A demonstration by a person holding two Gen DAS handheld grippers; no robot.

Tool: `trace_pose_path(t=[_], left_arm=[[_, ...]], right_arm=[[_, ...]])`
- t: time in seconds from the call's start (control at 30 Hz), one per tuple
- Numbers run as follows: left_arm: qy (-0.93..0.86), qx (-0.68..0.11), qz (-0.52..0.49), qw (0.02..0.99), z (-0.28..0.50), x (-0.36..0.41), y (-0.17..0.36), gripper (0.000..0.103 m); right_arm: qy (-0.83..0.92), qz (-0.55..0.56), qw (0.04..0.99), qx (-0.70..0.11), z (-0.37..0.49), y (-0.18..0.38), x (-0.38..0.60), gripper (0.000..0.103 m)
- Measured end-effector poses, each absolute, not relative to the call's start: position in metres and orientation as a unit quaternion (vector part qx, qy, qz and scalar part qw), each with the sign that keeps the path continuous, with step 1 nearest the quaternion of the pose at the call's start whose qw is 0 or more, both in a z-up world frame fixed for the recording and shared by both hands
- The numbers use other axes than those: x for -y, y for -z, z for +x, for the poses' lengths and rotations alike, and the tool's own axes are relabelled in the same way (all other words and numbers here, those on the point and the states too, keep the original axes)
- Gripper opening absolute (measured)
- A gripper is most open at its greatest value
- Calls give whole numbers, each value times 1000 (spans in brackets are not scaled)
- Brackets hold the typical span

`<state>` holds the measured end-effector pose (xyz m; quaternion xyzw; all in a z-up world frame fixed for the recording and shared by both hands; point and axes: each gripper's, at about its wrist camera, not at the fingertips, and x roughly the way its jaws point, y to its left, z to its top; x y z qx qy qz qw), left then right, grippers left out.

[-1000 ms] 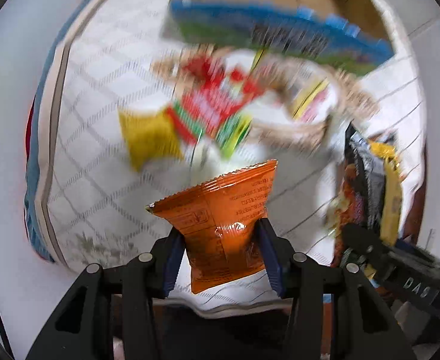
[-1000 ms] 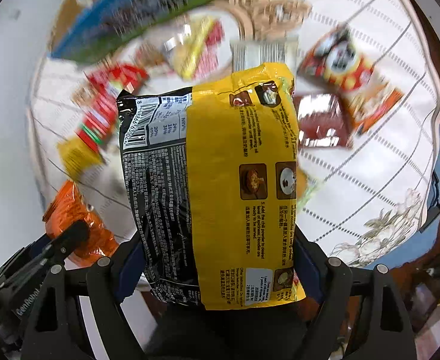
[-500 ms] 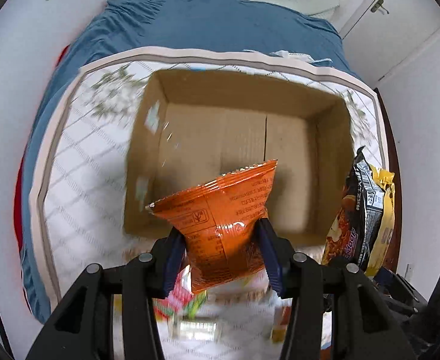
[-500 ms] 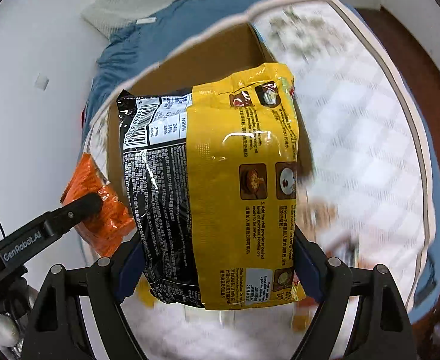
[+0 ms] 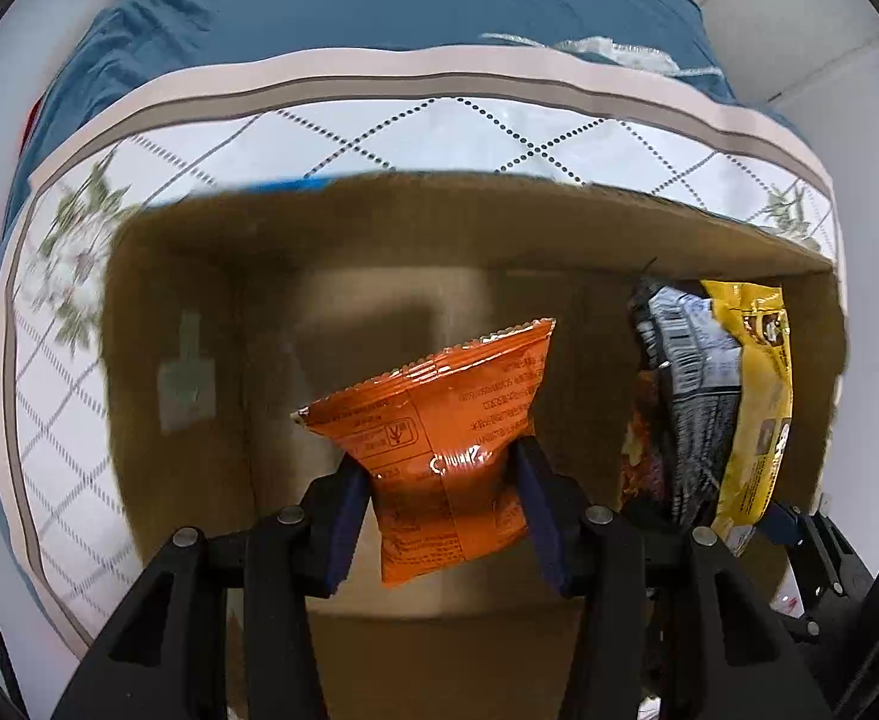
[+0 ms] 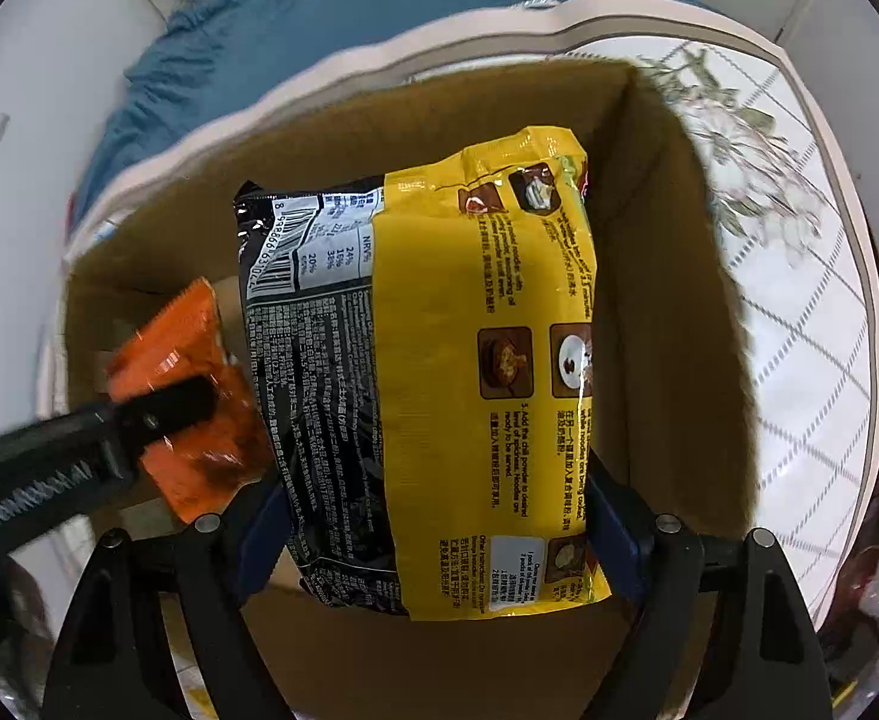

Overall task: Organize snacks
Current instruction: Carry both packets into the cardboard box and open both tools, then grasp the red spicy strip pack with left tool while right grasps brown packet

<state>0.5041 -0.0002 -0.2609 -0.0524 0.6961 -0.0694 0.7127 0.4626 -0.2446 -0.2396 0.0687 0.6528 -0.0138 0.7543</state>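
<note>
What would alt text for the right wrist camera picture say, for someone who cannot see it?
A handheld right gripper clamps a yellow and black noodle packet over an open cardboard box. At left, the left gripper holds a small orange snack bag over the same box, which sits on a quilted white cloth.

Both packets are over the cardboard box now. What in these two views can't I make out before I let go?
- Brown cardboard box floor: left wrist view, partly hidden by the orange foil snack packet; right wrist view, by the yellow-and-black noodle packet.
- Near box wall: cut off by the bottom edge.
- Small print on both packets: too small.
- Remaining snacks: out of frame.
</note>
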Motion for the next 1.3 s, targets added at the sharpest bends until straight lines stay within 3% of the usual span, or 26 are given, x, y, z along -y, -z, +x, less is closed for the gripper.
trace_pose_path(t=[0.5,0.57,0.6,0.7,0.83,1.3], left_arm=[[68,-702,1,709,521,16,296,45],[64,-702,-4,710,519,13,296,49],[61,-701,-8,710,519,12,296,53],[55,-693,-22,718,515,-1,290,86],[40,-676,-26,735,503,-13,274,91],[29,-576,-40,816,417,-34,174,92]], right_arm=[[43,55,723,-687,508,309,216,89],[45,54,722,-688,512,308,211,91],[46,54,722,-689,512,307,212,93],[45,53,721,-689,517,303,211,94],[35,61,725,-685,509,280,215,97],[24,-2,806,-592,433,157,206,100]])
